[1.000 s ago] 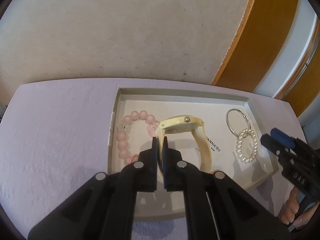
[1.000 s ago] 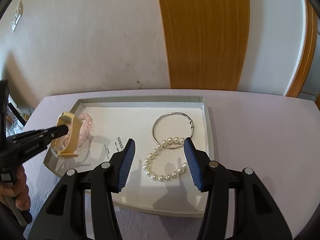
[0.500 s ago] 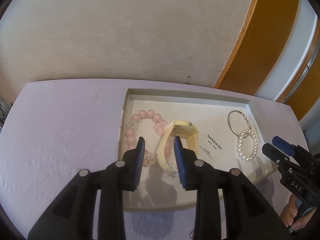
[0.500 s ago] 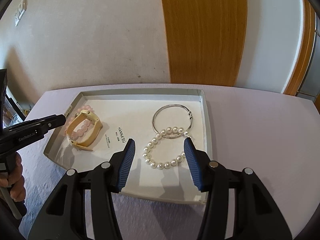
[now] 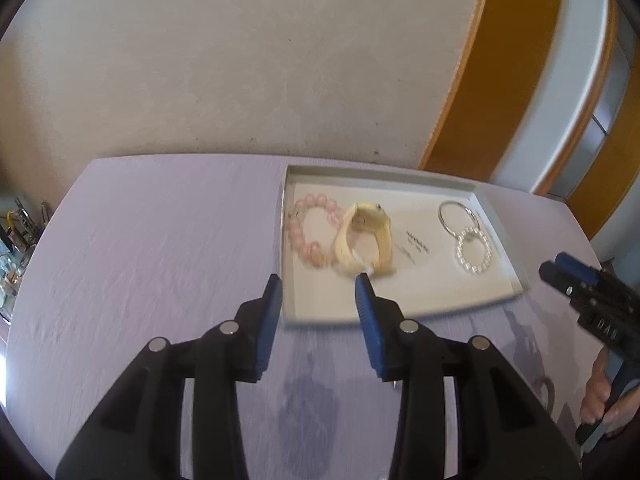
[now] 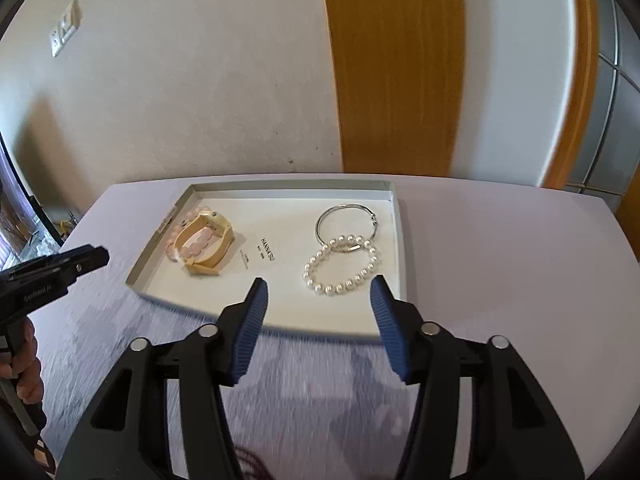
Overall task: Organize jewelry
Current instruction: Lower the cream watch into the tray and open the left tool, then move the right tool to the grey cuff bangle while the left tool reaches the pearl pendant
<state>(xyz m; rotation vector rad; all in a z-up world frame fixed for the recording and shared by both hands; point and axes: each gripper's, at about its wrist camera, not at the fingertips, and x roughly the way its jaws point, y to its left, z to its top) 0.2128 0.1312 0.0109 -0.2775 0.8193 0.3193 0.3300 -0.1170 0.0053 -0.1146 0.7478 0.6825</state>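
Observation:
A shallow grey tray (image 5: 402, 312) (image 6: 402, 256) lies on the lilac table. In it a cream watch (image 5: 366, 240) (image 6: 208, 240) rests partly on a pink bead bracelet (image 5: 308, 228) (image 6: 173, 236) at the left. A silver bangle (image 5: 454, 214) (image 6: 346, 218) and a pearl bracelet (image 5: 474, 250) (image 6: 340, 268) overlap at the right. My left gripper (image 5: 319, 282) is open and empty, just before the tray's near edge. My right gripper (image 6: 318, 286) is open and empty, above the tray's near edge, short of the pearls.
The table (image 5: 160, 248) runs up to a beige wall, with a wooden door frame (image 6: 396, 68) behind on the right. Small tools (image 5: 20, 220) lie beyond the table's left edge. The right gripper shows in the left wrist view (image 5: 588, 296).
My left gripper let go of the cream watch, which now lies in the tray, then opened wide and pulled back. My right gripper also drew back from the tray, still open.

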